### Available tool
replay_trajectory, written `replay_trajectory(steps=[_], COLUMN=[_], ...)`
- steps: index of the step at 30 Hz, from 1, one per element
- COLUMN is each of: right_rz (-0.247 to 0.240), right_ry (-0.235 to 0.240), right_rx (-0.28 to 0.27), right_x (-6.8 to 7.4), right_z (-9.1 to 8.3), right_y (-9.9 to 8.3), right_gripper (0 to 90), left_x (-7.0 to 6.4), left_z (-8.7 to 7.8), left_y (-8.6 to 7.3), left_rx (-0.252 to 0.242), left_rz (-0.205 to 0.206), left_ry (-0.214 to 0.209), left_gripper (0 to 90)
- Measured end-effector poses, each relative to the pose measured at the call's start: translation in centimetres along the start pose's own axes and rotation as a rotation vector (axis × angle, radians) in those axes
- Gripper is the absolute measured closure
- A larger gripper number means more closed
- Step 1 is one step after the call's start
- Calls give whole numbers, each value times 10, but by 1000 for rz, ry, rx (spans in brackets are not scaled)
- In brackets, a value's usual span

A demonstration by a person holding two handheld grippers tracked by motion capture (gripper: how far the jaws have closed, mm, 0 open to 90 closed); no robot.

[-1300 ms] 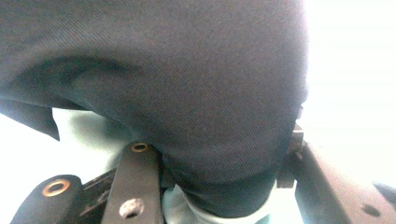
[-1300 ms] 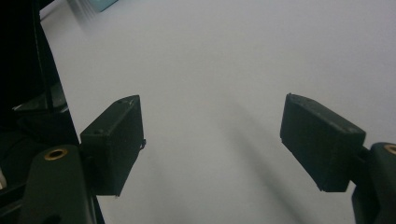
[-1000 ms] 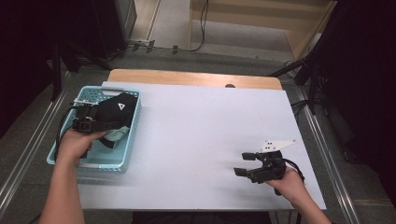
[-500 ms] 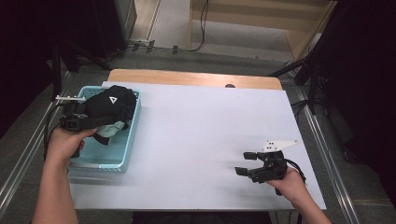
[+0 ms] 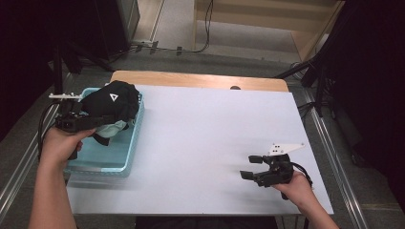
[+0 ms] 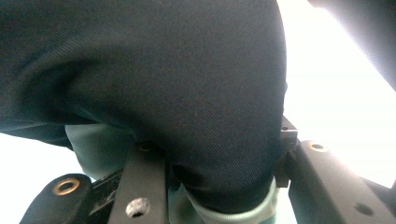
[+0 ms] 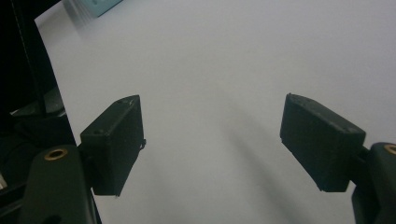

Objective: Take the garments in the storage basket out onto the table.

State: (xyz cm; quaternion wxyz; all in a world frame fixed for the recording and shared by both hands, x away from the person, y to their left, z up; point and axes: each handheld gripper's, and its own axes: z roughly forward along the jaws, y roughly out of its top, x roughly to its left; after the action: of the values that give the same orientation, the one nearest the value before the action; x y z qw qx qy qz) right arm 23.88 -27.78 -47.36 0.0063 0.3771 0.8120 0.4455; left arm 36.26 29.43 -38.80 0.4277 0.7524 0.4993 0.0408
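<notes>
A black garment [image 5: 112, 101] with a small white triangle mark is held by the left gripper [image 5: 88, 123] above the light blue basket [image 5: 133, 143], which stands at the left edge of the white table [image 5: 215, 143], toward the far left corner. The garment is bunched into a rounded bundle over the far part of the basket, and a pale green piece of cloth [image 5: 113, 129] is seen hanging just beneath it. In the left gripper view the jaws are clenched on the black garment [image 6: 187, 93], whose dark fabric is pressed between them, with the pale green cloth [image 6: 100, 144] caught along its lower edge. The left hand [image 5: 59, 145] is wrapped around the gripper's handle at the basket's left side.

The right gripper [image 5: 250, 167] is held low over the table near the near right corner, well apart from the basket. Its jaws are spread wide and nothing is held between them; in the right gripper view, bare white table surface [image 7: 210, 93] is seen between the two black pads [image 7: 114, 140]. A corner of the basket [image 7: 95, 7] is glimpsed at the top of that view. The right hand [image 5: 298, 188] is closed around the gripper's handle by the table's near edge.
</notes>
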Motion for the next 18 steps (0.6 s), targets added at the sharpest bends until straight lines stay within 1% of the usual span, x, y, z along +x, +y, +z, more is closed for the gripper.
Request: replay_trajectory(steps=[5,7,9,11,14,18], right_rz=[1,1,-1,0,0,1], right_ry=[2,2,1,1,1,1], right_rx=[-1,-2,1,0,0,-1], right_x=[0,-1,-1,0,-1,0], right_z=[0,0,0,0,0,0], right_y=[0,0,0,0,0,0], right_gripper=[200,200,200,200,200,200], left_x=[-4,-5,-6,-9,-13,-18], left_z=[-1,-2,-4,-5,-8,-12], left_y=[2,3,4,5,8,11], left_rx=[1,-2,0,3,-1,-18], left_rz=[3,-5,-11,-10,-4,3], left_ry=[-29,-47,-54,-58,-77,-105], left_gripper=[614,615,614,615,615,615])
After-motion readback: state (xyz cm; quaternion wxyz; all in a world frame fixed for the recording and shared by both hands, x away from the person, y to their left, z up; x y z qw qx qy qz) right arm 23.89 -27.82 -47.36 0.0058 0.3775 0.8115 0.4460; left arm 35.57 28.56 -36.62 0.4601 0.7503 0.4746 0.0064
